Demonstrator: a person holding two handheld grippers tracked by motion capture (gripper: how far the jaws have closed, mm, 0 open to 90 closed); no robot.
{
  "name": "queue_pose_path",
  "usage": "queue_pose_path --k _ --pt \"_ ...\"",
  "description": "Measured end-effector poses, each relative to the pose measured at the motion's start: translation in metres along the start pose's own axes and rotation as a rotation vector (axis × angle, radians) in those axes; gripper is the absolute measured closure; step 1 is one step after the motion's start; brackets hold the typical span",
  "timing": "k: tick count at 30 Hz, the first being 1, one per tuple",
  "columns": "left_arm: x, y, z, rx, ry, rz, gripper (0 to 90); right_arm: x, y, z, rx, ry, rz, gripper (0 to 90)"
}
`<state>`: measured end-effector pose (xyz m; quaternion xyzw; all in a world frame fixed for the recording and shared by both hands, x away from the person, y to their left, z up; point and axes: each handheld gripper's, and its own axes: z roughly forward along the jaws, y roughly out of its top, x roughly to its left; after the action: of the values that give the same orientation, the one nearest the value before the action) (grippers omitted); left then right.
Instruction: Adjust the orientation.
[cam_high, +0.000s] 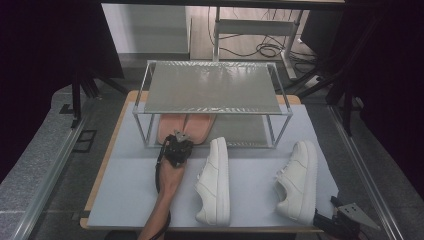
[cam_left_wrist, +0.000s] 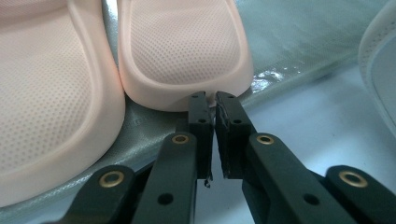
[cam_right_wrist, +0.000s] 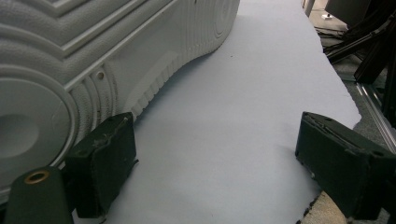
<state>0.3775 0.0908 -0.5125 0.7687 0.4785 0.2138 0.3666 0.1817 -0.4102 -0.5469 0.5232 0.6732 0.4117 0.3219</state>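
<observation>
Two pink slippers lie side by side on the lower shelf of a metal rack. My left gripper sits at their near ends. In the left gripper view its jaws are shut with only a thin slit and nothing between them, tips against the heel rim of the right-hand slipper. Two white sneakers lie on the table, one in the middle and one to the right. My right gripper rests by the right sneaker's heel. Its jaws stand wide open on the mat beside the sole.
The rack's top shelf is bare and its thin posts frame the lower shelf. A pale grey mat covers the table. The mat's right edge drops off toward dark stands and cables. A forearm reaches in from the bottom.
</observation>
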Motion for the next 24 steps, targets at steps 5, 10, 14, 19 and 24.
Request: queue_pose_path --k 5,10,14,19,24 --pt "-0.002 -0.002 -0.009 -0.013 -0.015 -0.007 81.5 0.000 0.000 0.000 0.000 0.000 0.000 12.0" --pt "-0.002 -0.006 -0.022 -0.024 -0.028 -0.019 74.1 0.000 0.000 0.000 0.000 0.000 -0.001 12.0" --pt "0.001 -0.011 -0.035 -0.033 -0.030 -0.024 67.7 0.000 0.000 0.000 -0.001 -0.001 -0.001 12.0" --pt "0.006 -0.019 -0.051 -0.025 -0.025 -0.005 58.2 0.000 0.001 0.000 0.008 0.000 -0.002 12.2" --pt "0.009 -0.029 -0.062 -0.013 -0.038 -0.002 48.2 0.000 0.002 0.000 0.020 0.002 -0.002 12.3"
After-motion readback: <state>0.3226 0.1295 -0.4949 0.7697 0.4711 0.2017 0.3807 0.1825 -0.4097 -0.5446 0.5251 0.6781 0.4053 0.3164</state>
